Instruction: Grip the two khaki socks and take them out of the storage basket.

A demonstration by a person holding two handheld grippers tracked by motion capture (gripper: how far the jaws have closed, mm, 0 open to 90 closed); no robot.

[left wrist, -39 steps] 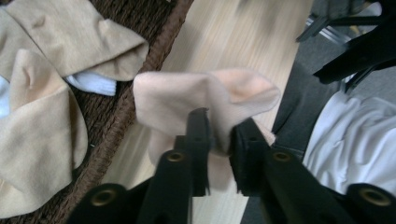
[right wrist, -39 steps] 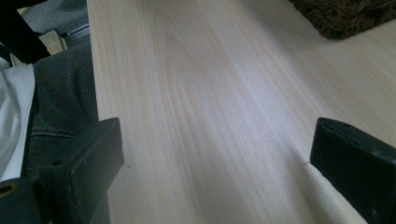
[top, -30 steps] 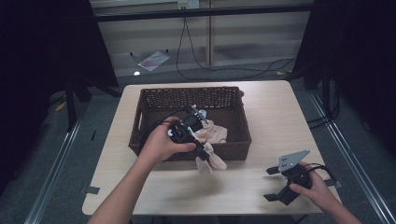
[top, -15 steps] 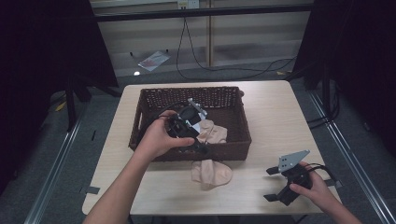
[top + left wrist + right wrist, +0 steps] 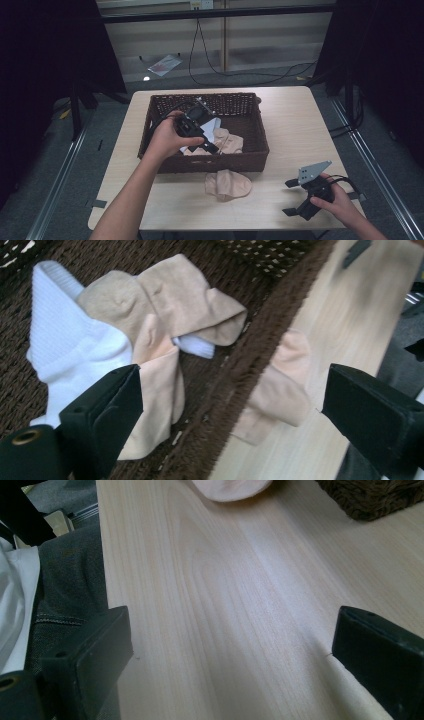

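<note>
A dark wicker basket (image 5: 210, 165) stands mid-table and holds a beige sock (image 5: 227, 142) and a white sock (image 5: 215, 125). My left gripper (image 5: 210, 145) hovers over the basket's inside, jaws wide open with nothing between them. In the left gripper view the beige sock (image 5: 165, 295) lies over the white sock (image 5: 65, 340), just beyond my left gripper (image 5: 235, 405). Another beige sock (image 5: 227, 185) lies on the table right in front of the basket's front wall (image 5: 240, 370). My right gripper (image 5: 289, 197) rests open and empty near the table's front right corner.
The pale wooden table (image 5: 295, 130) has bare room to the right of the basket. In the right gripper view the loose sock (image 5: 232, 487) and a basket corner (image 5: 370, 497) lie far ahead, and a trouser leg (image 5: 70, 575) is at the left. Cables (image 5: 215, 65) run over the floor behind.
The left gripper let go of a beige sock, which now lies on the table in front of the basket, and moved back over the basket with open jaws. The right gripper stayed put.
</note>
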